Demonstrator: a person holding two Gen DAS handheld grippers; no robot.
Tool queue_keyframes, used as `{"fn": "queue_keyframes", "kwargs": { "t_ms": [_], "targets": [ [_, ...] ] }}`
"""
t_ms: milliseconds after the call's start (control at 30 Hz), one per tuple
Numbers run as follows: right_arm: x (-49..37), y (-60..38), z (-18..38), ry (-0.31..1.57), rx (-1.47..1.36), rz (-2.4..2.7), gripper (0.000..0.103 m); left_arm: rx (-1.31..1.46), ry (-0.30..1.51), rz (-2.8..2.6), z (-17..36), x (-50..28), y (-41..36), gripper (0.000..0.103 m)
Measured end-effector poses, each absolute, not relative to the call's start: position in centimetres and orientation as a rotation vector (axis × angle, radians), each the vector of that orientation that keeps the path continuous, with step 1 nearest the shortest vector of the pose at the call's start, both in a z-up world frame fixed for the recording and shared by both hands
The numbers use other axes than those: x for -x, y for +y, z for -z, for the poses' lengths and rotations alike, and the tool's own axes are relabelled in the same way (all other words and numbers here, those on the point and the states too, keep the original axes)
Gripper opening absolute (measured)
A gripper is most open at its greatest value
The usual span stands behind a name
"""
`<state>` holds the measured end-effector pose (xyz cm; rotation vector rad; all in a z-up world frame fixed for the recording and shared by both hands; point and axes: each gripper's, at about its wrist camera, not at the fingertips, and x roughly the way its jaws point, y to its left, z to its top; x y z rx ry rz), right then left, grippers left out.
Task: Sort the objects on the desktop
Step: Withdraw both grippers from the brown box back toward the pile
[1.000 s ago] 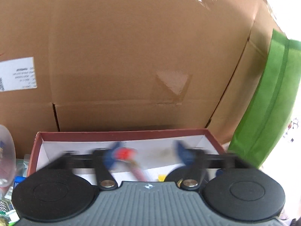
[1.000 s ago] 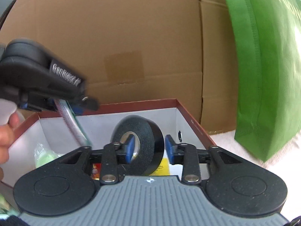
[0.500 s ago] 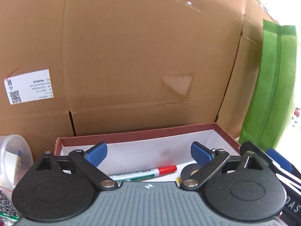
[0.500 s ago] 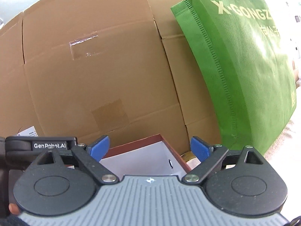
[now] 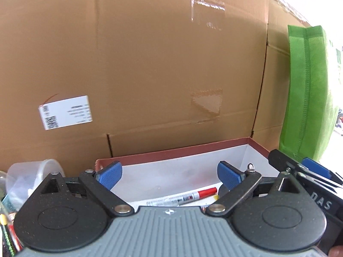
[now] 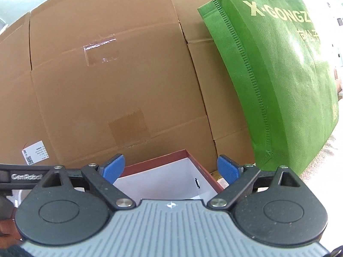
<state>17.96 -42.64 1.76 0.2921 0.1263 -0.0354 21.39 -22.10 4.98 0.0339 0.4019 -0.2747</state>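
A red-rimmed box point(image 5: 171, 152) with a white inside stands against a big cardboard carton. A marker with a red cap point(image 5: 184, 197) lies in it, just below my left gripper point(image 5: 169, 175), which is open and holds nothing. A dark edge of the black tape roll point(image 5: 221, 189) shows behind that gripper's right finger. My right gripper point(image 6: 170, 168) is open and bare above the box's right corner point(image 6: 193, 157). Each gripper shows in the other's view: the right one point(image 5: 308, 169) at the right edge, the left one point(image 6: 25, 175) at the left edge.
The cardboard carton point(image 5: 150, 64) with a white label point(image 5: 65, 112) fills the background. A green fabric bag point(image 6: 278, 75) leans to the right of the box. A clear plastic cup point(image 5: 32, 175) and small clutter sit left of the box. A hand point(image 6: 6, 224) shows at lower left.
My right gripper let go of the black tape roll over the box, opened wide and drew up. My left gripper released the marker, which now lies in the box, and shifted left.
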Motion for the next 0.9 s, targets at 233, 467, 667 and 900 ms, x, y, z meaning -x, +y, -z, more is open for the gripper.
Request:
{"fn": "queue_keyframes", "kwargs": {
  "t_ms": [233,467,667,900],
  "targets": [
    [-16.2,-41.8,-2.0,0.114,-0.316,-0.022,0.091,-0.006,0.371,0.226,-6.4,-17.0,-18.5,0.098],
    [-11.8,-38.5,-0.6,0.147,-0.377,-0.208,0.096,0.067,0.308,0.176,-6.0,-9.2,-12.5,0.099],
    [-8.4,-34.0,1.1,0.226,-0.326,-0.336,0.097,0.094,0.271,0.105,-3.5,-3.0,-8.0,0.100],
    [-5.5,-29.7,3.1,0.367,-0.197,-0.394,0.097,0.117,0.351,0.053,0.3,0.2,-4.5,0.100]
  ]
}}
